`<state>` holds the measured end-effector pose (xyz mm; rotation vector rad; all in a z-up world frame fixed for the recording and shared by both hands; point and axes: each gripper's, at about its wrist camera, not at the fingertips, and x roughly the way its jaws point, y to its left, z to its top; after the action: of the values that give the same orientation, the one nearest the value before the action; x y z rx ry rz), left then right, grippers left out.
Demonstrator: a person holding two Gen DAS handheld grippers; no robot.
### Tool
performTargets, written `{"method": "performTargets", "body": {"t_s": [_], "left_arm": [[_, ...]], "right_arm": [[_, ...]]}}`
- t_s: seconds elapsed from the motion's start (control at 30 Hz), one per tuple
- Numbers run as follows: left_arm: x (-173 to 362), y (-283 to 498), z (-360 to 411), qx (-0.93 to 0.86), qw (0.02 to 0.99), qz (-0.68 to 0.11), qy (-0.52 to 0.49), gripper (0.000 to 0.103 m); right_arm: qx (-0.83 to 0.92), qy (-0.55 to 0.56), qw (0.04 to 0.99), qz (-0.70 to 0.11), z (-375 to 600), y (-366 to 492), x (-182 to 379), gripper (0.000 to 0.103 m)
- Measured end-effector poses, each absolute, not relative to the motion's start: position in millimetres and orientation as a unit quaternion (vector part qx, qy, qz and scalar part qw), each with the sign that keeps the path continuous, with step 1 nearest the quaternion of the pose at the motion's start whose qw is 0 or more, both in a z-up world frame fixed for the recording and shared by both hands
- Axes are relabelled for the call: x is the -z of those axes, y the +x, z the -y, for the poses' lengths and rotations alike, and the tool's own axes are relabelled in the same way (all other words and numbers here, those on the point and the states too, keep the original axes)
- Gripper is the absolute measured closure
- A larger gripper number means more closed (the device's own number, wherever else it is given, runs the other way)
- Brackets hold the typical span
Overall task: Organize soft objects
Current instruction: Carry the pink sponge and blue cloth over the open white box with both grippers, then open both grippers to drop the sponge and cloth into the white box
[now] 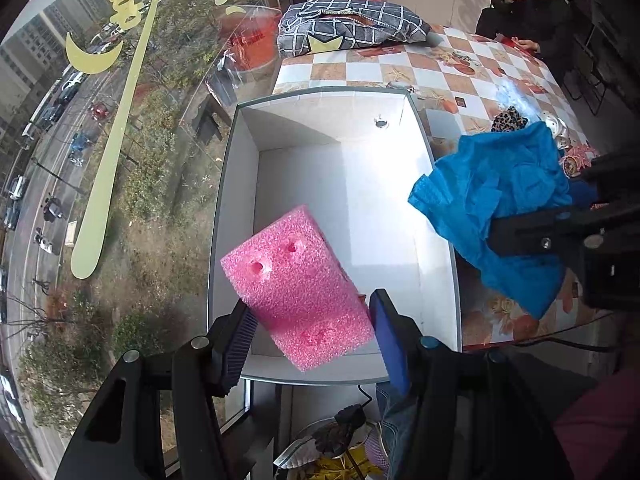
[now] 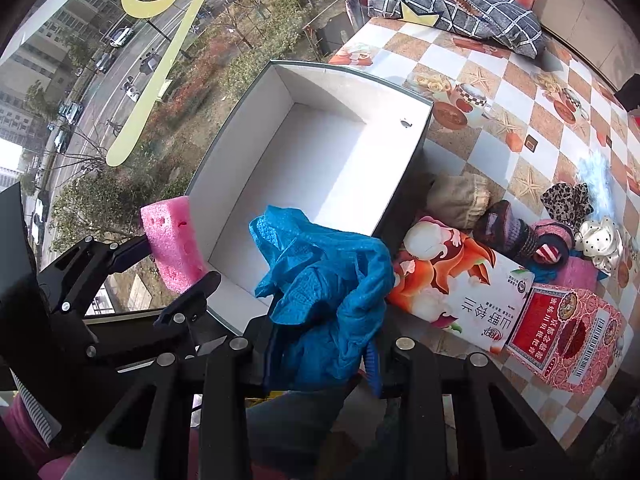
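Clamped partway shut, the left gripper [image 1: 308,332] held a pink foam block [image 1: 298,286] over the white box [image 1: 332,100]'s near rim while the right gripper [image 2: 320,344] pinched crumpled blue cloth [image 2: 324,276] above its corner; either, released early, risked landing outside.

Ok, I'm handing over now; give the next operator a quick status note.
Left hand-held gripper: shut on the pink foam block, above the white box's near end.
Right hand-held gripper: shut on the blue cloth, by the box's near right corner.
Done: nothing in the box yet.
Left: drop both in, then collect the soft pile on the table.
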<state>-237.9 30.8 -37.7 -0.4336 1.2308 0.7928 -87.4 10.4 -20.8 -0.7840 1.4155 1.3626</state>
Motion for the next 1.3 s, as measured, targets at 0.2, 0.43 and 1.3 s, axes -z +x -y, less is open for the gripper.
{"method": "performTargets", "body": {"t_s": [0.2, 0.43, 1.3], "left_arm": [[38.8, -239.8, -31.5, -0.361, 0.721, -0.557, -0.199, 0.042], [40.1, -239.9, -32.0, -0.360, 0.720, -0.558, -0.199, 0.042], [60.7, -250.0, -60.9, -0.375, 0.696, -0.560, -0.248, 0.042]], "right_arm": [[-0.561, -0.325, 0.490, -0.582, -9.3, -89.5, 21.1, 0.068], [-0.561, -0.325, 0.489, -0.583, -8.8, -89.6, 21.5, 0.068], [-0.571, -0.340, 0.478, -0.574, -38.8, -103.9, 26.9, 0.068]]}}
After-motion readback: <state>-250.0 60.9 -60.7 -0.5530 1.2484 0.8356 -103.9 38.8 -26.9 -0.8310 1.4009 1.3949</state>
